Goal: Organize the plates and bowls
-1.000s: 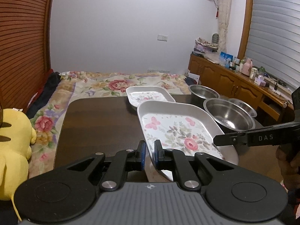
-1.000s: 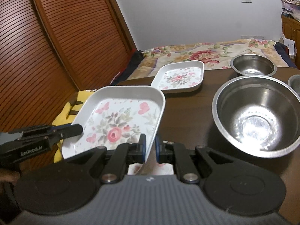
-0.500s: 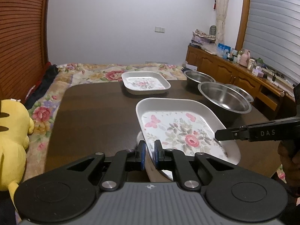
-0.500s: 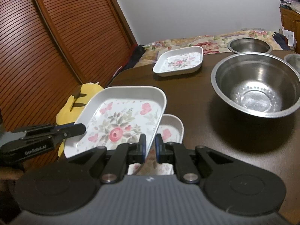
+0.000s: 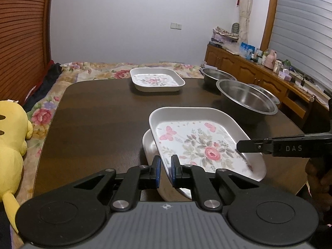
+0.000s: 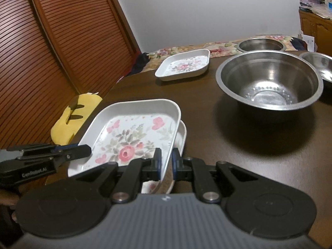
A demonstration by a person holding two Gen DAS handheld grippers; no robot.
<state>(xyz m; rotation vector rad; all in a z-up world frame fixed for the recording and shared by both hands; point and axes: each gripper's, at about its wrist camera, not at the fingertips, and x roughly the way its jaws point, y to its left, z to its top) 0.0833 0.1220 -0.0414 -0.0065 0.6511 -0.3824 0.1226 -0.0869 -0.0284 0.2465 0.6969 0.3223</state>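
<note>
You are pinching the floral plate (image 5: 199, 145) by opposite rims, left gripper (image 5: 165, 171) and right gripper (image 6: 166, 164) both clamped (keeping it level); you are holding it over its twin plate (image 5: 148, 145) for nesting.

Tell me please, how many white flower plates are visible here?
3. One flower plate is held above the table by both grippers, one plate beneath it is mostly hidden, and one far plate sits near the table's far edge. More could be hidden underneath.

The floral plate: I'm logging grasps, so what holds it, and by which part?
Both grippers hold the floral plate by its rim: the left gripper and the right gripper pinch opposite edges, above another plate on the table.
</note>
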